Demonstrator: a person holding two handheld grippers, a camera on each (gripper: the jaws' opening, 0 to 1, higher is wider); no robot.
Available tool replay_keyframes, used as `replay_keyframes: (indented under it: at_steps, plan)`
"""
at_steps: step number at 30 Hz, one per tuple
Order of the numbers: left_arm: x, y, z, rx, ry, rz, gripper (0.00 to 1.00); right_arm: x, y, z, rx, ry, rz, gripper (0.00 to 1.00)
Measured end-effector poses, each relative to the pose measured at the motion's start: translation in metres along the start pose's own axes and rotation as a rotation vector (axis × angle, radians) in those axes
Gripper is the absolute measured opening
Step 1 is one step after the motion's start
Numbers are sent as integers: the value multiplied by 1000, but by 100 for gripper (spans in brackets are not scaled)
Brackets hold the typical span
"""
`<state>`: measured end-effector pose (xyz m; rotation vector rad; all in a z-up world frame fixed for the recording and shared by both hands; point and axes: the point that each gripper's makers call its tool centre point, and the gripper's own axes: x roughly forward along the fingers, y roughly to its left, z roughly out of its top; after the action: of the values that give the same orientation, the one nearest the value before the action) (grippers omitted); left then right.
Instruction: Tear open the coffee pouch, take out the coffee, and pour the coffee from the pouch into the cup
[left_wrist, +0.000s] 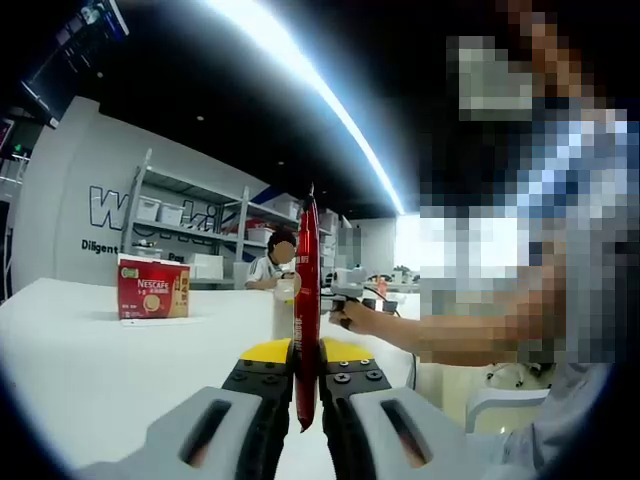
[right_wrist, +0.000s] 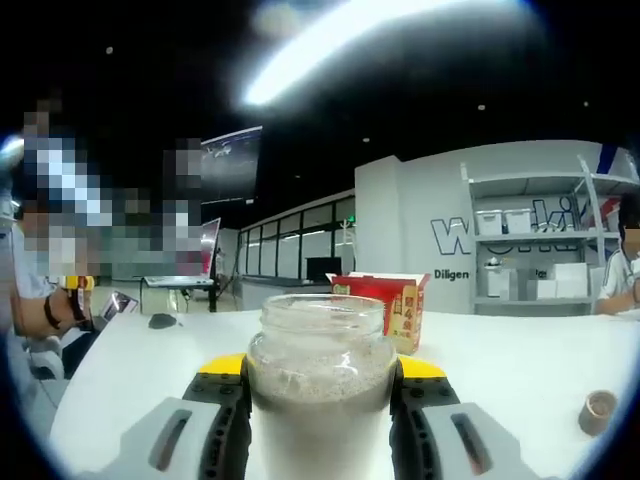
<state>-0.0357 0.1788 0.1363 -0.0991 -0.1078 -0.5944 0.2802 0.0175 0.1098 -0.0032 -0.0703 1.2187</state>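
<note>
The left hand-held gripper (left_wrist: 306, 400) is clamped on a red coffee pouch (left_wrist: 307, 310), seen edge-on and standing upright between its jaws, above the white desk (left_wrist: 90, 350). Whether the pouch top is already torn cannot be told from this thin edge view. The right hand-held gripper (right_wrist: 320, 400) is closed around a clear glass jar (right_wrist: 320, 370), which serves as the cup; pale brownish powder fills much of it, so some pouring looks already done, though that is a judgement. What seems left is to finish or confirm emptying the pouch. In the left gripper view, beyond the pouch, a person's hand (left_wrist: 365, 315) reaches in at pouch height. A red Nescafe box (left_wrist: 153, 290) stands on the desk, well behind the pouch; in the right gripper view it sits just behind the jar. Both grippers are held roughly level, pointing across the desk.
</note>
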Motion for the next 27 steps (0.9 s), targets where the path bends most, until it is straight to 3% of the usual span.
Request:
replay_keyframes:
  at_steps: [27]
  plan:
    - [1,-6,3,18,7,-5,12,8,38,1,1,3,66,54]
